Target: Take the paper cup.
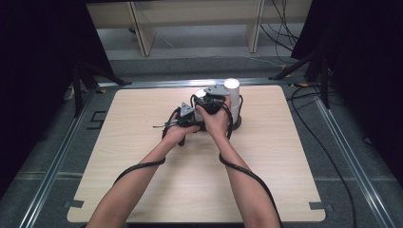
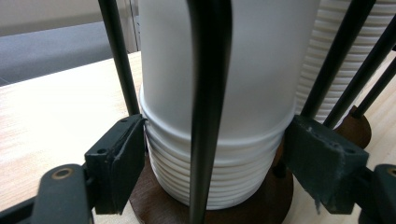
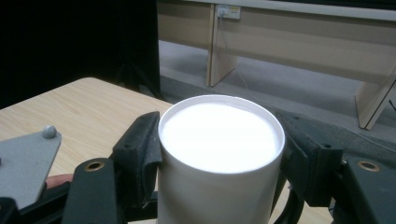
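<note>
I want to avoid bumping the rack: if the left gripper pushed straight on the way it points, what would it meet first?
Probably the black upright rod right ahead of the left gripper, then the stack of white cups behind it, whose lower rims sit between its jaws. Depth to the rod is hard to judge.

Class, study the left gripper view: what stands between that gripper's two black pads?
In the left gripper view, the lower ribbed rims of the white cup stack sit between the pads, with one black rod of the cup holder crossing in front.
</note>
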